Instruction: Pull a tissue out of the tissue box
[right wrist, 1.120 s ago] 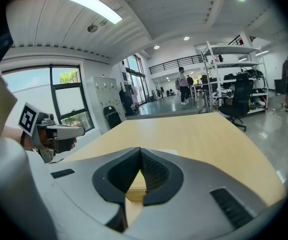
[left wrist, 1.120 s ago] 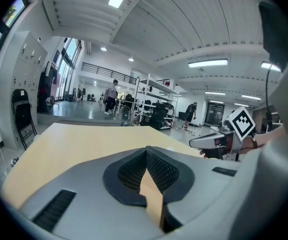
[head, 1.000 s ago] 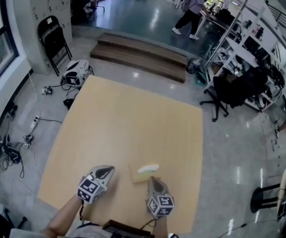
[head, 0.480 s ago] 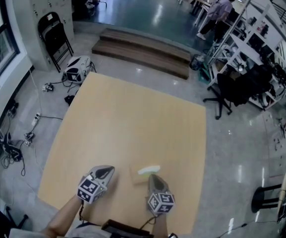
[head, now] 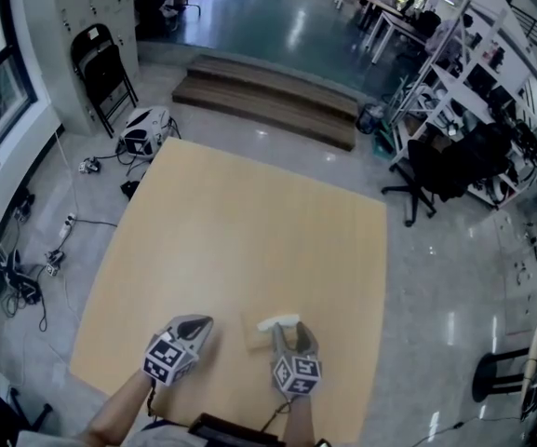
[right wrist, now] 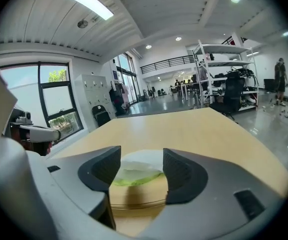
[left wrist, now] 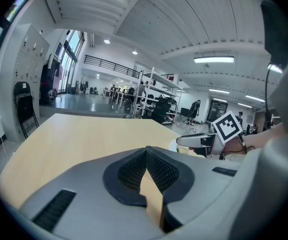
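Observation:
A tan tissue box (head: 252, 331) lies near the table's front edge, and a white tissue (head: 278, 322) sticks up from its green-rimmed slot. My right gripper (head: 287, 332) reaches over the box from the near side. Its jaws are opening, and the tissue (right wrist: 143, 159) stands between the two pads with the box (right wrist: 134, 196) below them. Neither pad presses on the tissue. My left gripper (head: 202, 322) hovers to the left of the box, apart from it. Its pads (left wrist: 156, 166) meet with nothing between them.
The light wooden table (head: 240, 240) stretches away beyond the box. A folding chair (head: 100, 73), cables and a helmet-like device (head: 144, 133) lie on the floor to the left. An office chair (head: 426, 170) and shelving stand at the right.
My right gripper's jaws have gone from shut to wide open, and it has moved forward and down so the tissue now stands between its pads. The left gripper has stayed put.

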A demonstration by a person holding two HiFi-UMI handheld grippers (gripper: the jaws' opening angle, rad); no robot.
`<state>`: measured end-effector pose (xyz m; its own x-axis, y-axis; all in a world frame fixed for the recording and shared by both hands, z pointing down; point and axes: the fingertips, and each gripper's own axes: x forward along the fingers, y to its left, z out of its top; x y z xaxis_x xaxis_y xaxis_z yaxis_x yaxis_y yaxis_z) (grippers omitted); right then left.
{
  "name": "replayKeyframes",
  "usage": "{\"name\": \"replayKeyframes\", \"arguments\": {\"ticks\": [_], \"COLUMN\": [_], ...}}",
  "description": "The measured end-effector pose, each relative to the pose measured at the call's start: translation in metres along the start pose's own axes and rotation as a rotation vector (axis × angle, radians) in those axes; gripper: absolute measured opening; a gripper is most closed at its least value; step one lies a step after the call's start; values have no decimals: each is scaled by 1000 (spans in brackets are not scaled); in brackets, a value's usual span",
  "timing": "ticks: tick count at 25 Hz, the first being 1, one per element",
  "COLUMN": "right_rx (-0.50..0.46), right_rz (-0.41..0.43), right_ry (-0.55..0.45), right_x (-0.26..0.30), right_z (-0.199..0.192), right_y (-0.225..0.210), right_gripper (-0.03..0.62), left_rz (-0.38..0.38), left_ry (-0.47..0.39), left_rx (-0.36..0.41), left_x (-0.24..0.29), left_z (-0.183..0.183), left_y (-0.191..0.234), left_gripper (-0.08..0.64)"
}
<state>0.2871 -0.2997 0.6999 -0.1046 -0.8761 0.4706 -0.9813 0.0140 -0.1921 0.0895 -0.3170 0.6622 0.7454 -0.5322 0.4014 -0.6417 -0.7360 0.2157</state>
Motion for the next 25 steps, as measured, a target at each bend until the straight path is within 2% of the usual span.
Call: {"name": "replayKeyframes", "arguments": {"ticks": [9, 15, 19, 22, 25], "right_rx": [33, 4, -16, -28, -43], "right_rz": [20, 26, -2, -15, -45], "right_ry": [21, 59, 75, 71, 71], "right_x": [10, 13, 14, 12, 9], "right_z": [-8, -15, -19, -16, -13], "right_y": [-1, -3, -8, -8, -13], "right_gripper": [261, 258, 183, 161, 89], "left_rz": [25, 22, 24, 25, 25], "left_ry": [4, 7, 10, 14, 8], "left_rx": [-16, -13, -16, -11, -10], "left_x": [0, 5, 6, 6, 6], "left_z": [-3, -4, -5, -7, -4], "left_y": [7, 8, 10, 11, 10], "left_gripper": [8, 8, 8, 8, 8]}}
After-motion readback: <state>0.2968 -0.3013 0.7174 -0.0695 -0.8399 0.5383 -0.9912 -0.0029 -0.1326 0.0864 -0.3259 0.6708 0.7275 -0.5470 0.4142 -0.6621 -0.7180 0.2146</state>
